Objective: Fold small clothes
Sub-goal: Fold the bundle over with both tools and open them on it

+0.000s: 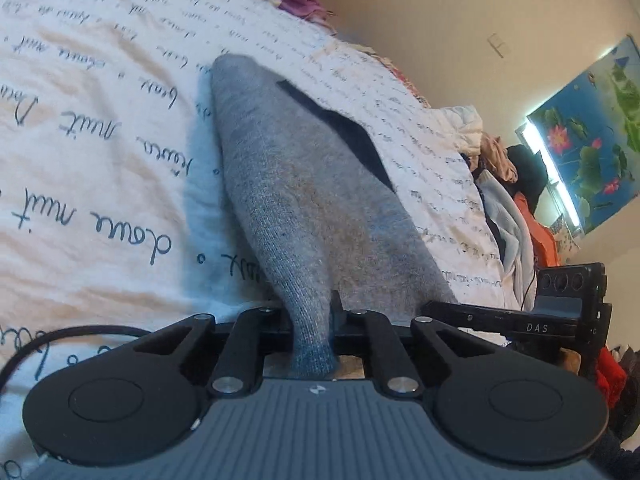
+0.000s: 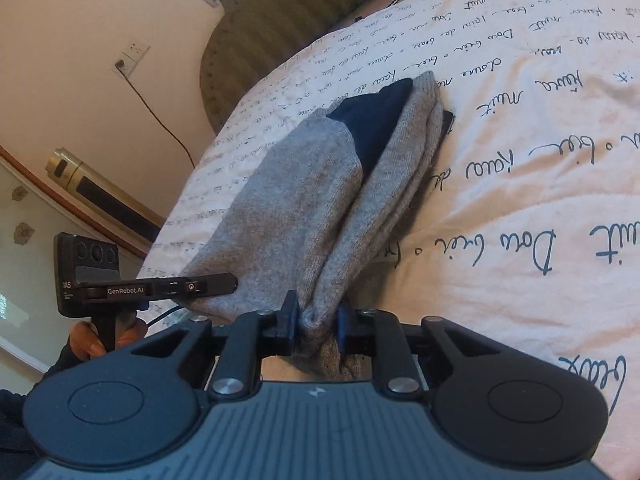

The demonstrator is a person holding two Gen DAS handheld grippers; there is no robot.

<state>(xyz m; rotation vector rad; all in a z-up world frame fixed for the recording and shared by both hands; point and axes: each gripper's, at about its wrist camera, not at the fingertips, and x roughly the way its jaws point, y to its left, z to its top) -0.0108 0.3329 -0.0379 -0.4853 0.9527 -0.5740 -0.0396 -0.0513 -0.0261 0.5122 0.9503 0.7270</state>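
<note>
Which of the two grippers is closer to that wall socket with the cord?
Right. The right gripper, pinching the grey sock, has the wall socket up ahead to its left; the left gripper's view doesn't show it.

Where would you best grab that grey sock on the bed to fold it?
At its near end, coming in low along the bedspread. The grey sock lies lengthwise away from both grippers, dark navy patch at the far end, so its near edge bunches easily. The left gripper and right gripper each already pinch a corner there.

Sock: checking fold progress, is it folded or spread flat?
Folded: the sock shows doubled grey layers, with both hand-held grippers clamping its near edge.
</note>
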